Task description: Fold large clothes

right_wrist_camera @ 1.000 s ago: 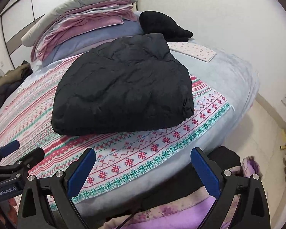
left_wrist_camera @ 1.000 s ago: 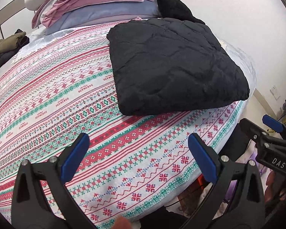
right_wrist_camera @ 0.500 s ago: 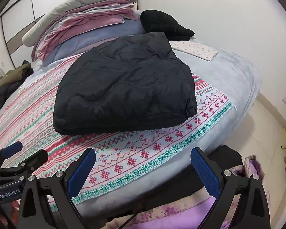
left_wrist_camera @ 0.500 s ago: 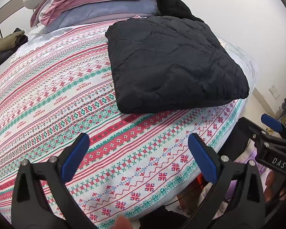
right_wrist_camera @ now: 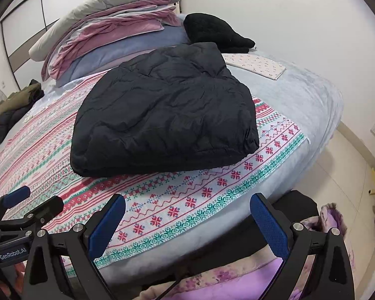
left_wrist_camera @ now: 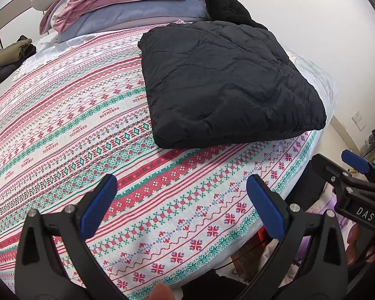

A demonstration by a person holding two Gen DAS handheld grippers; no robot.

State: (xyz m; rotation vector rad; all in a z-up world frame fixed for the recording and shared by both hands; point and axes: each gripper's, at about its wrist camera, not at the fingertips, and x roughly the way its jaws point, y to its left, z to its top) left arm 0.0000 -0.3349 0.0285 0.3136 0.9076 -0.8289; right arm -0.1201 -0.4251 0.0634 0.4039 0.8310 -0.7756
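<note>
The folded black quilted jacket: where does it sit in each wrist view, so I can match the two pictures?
Left wrist: the black quilted jacket fills the upper right, on the patterned blanket, beyond the open left gripper.
Right wrist: it lies at centre, beyond the open right gripper.
Shared landmark: the stack of pink and blue bedding behind it.

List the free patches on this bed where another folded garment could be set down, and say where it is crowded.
Free: patterned blanket left of the folded black jacket, and the strip between jacket and bed's near edge. Crowded: the head end, with stacked bedding and a black item.
</note>
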